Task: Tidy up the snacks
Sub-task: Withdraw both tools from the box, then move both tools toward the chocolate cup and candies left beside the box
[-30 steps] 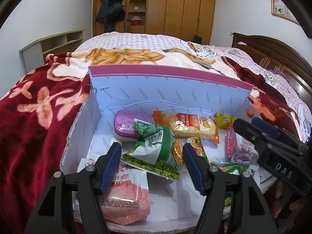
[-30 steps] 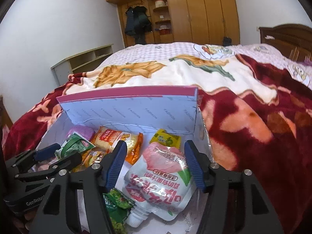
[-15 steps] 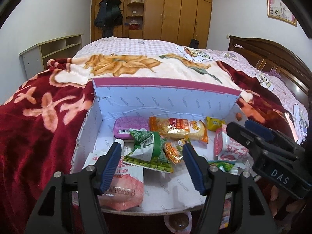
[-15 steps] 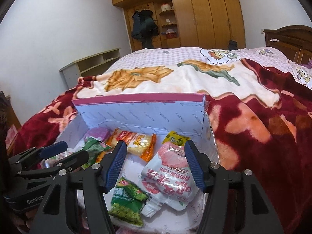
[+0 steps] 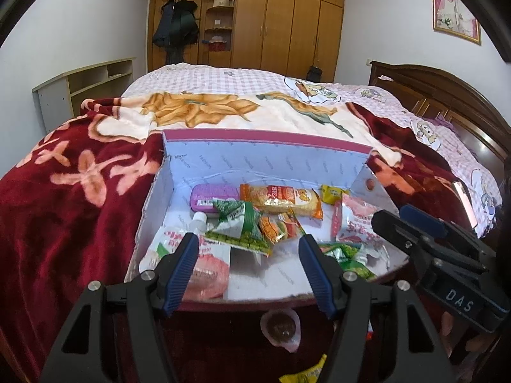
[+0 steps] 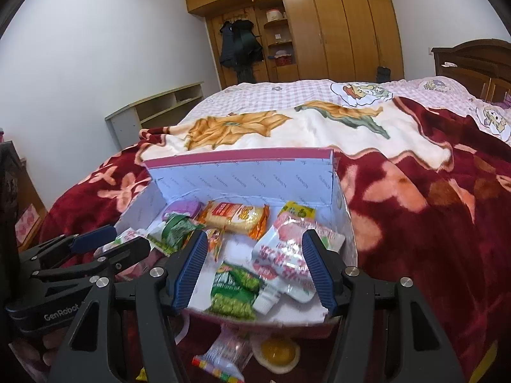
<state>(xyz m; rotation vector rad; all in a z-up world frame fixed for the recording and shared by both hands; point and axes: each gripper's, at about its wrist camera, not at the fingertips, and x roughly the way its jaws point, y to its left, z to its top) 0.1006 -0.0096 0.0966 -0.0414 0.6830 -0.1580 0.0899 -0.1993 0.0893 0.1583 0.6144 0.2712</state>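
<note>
An open white box with a pink rim lies on the red flowered blanket and holds several snacks. Among them are a purple tin, an orange cracker pack, a green pea packet and pink spouted pouches. My left gripper hovers open over the box's near edge with nothing between its fingers. My right gripper is open and bare too, over the box's right half. Each shows in the other's view: the right gripper, the left gripper.
Loose snacks lie on the blanket in front of the box: a jelly cup, a yellow wrapper and a clear bag with a coloured strip. The bed stretches beyond, with a wooden headboard at right and a wardrobe at the back.
Both grippers have drawn back and up from the box, which now looks smaller and farther. The loose snacks in front of the box have come into view. The jaws are unchanged.
</note>
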